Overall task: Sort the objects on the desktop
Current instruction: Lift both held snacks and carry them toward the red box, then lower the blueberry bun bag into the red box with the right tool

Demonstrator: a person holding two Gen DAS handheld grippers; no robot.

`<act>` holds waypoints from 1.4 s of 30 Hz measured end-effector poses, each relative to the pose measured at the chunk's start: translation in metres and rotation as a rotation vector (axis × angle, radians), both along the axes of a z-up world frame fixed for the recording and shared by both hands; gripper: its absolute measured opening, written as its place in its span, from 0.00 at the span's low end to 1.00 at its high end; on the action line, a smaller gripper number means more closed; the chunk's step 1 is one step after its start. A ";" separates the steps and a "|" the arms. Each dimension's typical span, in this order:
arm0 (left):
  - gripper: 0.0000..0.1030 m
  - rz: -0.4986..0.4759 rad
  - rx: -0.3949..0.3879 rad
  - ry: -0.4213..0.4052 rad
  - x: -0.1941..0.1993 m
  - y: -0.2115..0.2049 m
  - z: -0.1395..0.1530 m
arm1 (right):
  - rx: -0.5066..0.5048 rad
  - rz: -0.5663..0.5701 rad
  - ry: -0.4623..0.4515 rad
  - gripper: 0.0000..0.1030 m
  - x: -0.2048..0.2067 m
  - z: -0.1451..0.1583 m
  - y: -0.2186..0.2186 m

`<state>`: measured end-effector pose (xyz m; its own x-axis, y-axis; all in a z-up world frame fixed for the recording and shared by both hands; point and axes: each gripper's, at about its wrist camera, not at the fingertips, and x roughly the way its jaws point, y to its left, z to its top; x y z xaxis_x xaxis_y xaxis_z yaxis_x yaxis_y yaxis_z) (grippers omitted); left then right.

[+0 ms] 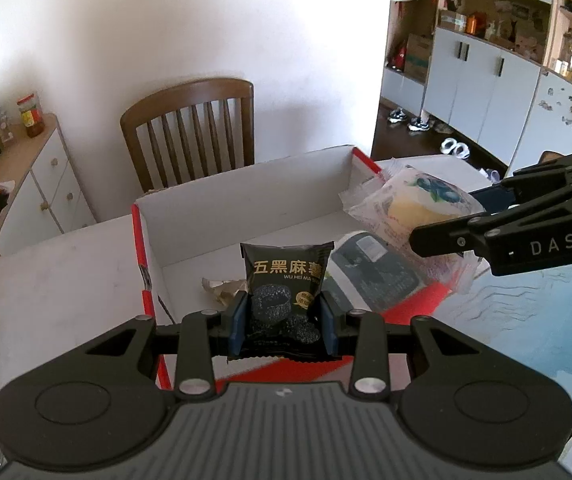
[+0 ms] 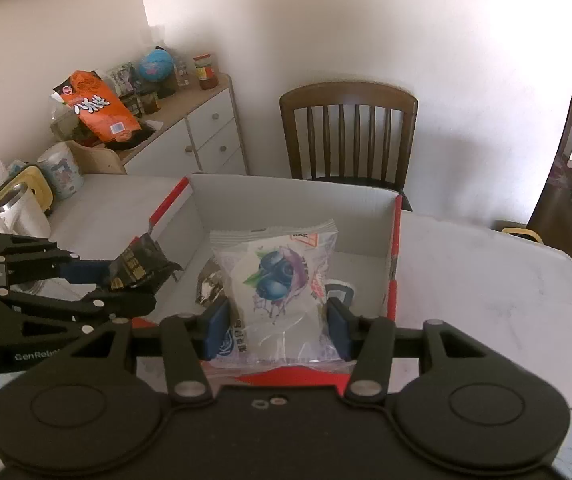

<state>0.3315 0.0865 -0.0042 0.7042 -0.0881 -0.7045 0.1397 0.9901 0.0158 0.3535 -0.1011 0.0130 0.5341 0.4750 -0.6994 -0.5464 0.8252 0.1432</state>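
My left gripper (image 1: 284,322) is shut on a black snack packet (image 1: 284,276) with gold lettering, held upright over the near edge of an open red-and-white cardboard box (image 1: 246,184). From the right side, my right gripper (image 2: 278,322) is shut on a clear blueberry cake packet (image 2: 276,276), above the same box (image 2: 286,196). In the left wrist view the right gripper (image 1: 437,224) and the blueberry packet (image 1: 417,200) hang over the box's right wall. The right wrist view has the left gripper (image 2: 142,280) with its black packet (image 2: 142,264) at the box's left wall.
A dark packet (image 1: 377,268) and a crumpled foil wrapper (image 1: 222,288) lie on the box floor. A wooden chair (image 2: 347,132) stands behind the white table (image 2: 505,280). A kettle (image 2: 18,208) and a cup (image 2: 62,172) sit at the table's left. A white sideboard (image 2: 190,132) holds clutter.
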 end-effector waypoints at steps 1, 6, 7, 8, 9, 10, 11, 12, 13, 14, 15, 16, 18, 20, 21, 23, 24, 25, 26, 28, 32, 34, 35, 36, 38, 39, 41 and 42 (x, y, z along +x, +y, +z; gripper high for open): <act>0.34 0.006 0.004 0.007 0.004 0.001 -0.002 | 0.000 0.000 0.002 0.50 0.003 -0.001 0.001; 0.34 0.052 -0.009 0.041 0.029 0.012 -0.009 | -0.002 -0.009 0.015 0.50 0.020 -0.012 0.011; 0.34 0.058 -0.003 0.045 0.033 0.014 -0.011 | 0.000 -0.011 0.018 0.50 0.023 -0.015 0.013; 0.34 0.062 0.010 0.048 0.038 0.014 -0.012 | 0.001 -0.013 0.021 0.50 0.026 -0.017 0.015; 0.34 0.068 0.021 0.052 0.043 0.016 -0.013 | -0.001 -0.014 0.024 0.50 0.028 -0.020 0.017; 0.34 0.071 0.027 0.054 0.046 0.017 -0.015 | -0.005 -0.014 0.026 0.50 0.030 -0.022 0.019; 0.34 0.075 0.033 0.057 0.050 0.018 -0.016 | -0.011 -0.015 0.027 0.50 0.031 -0.025 0.021; 0.34 0.078 0.038 0.059 0.053 0.019 -0.018 | -0.014 -0.014 0.030 0.50 0.033 -0.027 0.023; 0.34 0.078 0.041 0.060 0.057 0.019 -0.019 | -0.018 -0.014 0.033 0.50 0.035 -0.030 0.024; 0.34 0.077 0.043 0.064 0.060 0.019 -0.021 | -0.022 -0.015 0.033 0.50 0.037 -0.032 0.026; 0.34 0.076 0.045 0.065 0.062 0.019 -0.023 | -0.025 -0.016 0.035 0.50 0.038 -0.033 0.027; 0.34 0.076 0.048 0.068 0.064 0.019 -0.025 | -0.028 -0.016 0.037 0.50 0.039 -0.035 0.028; 0.34 0.072 0.049 0.076 0.068 0.017 -0.029 | -0.042 -0.016 0.036 0.50 0.042 -0.039 0.031; 0.34 0.061 0.060 0.085 0.072 0.015 -0.034 | -0.052 -0.015 0.038 0.50 0.043 -0.044 0.033; 0.34 0.057 0.067 0.089 0.073 0.014 -0.037 | -0.057 -0.015 0.040 0.50 0.044 -0.046 0.034; 0.34 0.052 0.070 0.100 0.076 0.013 -0.041 | -0.065 -0.013 0.043 0.50 0.044 -0.050 0.036; 0.34 0.050 0.073 0.105 0.077 0.013 -0.044 | -0.070 -0.011 0.044 0.50 0.044 -0.052 0.037; 0.34 0.049 0.077 0.110 0.078 0.012 -0.046 | -0.073 -0.008 0.044 0.50 0.045 -0.054 0.038; 0.34 0.045 0.082 0.116 0.079 0.012 -0.049 | -0.079 -0.006 0.045 0.50 0.045 -0.056 0.039; 0.34 0.039 0.084 0.127 0.080 0.012 -0.054 | -0.083 0.000 0.050 0.50 0.044 -0.060 0.041; 0.34 0.034 0.090 0.157 0.084 0.013 -0.063 | -0.099 0.006 0.062 0.50 0.045 -0.067 0.045; 0.34 0.033 0.087 0.169 0.084 0.014 -0.067 | -0.107 0.008 0.063 0.50 0.045 -0.070 0.046; 0.34 0.032 0.086 0.175 0.084 0.015 -0.069 | -0.111 0.010 0.064 0.50 0.045 -0.071 0.047; 0.34 0.031 0.087 0.182 0.086 0.015 -0.071 | -0.115 0.012 0.066 0.50 0.045 -0.073 0.048; 0.34 0.029 0.083 0.190 0.086 0.016 -0.073 | -0.123 0.015 0.065 0.50 0.045 -0.075 0.049; 0.34 0.028 0.077 0.192 0.087 0.016 -0.073 | -0.127 0.016 0.067 0.50 0.046 -0.076 0.049; 0.34 0.029 0.072 0.195 0.088 0.016 -0.073 | -0.133 0.015 0.069 0.50 0.046 -0.078 0.050; 0.34 0.025 0.072 0.196 0.088 0.016 -0.074 | -0.138 0.016 0.070 0.50 0.046 -0.079 0.050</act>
<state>0.4194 0.1028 -0.0778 0.5540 -0.0168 -0.8324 0.1223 0.9906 0.0614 0.3994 -0.0511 -0.0657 0.4751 0.3799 -0.7937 -0.5522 0.8310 0.0672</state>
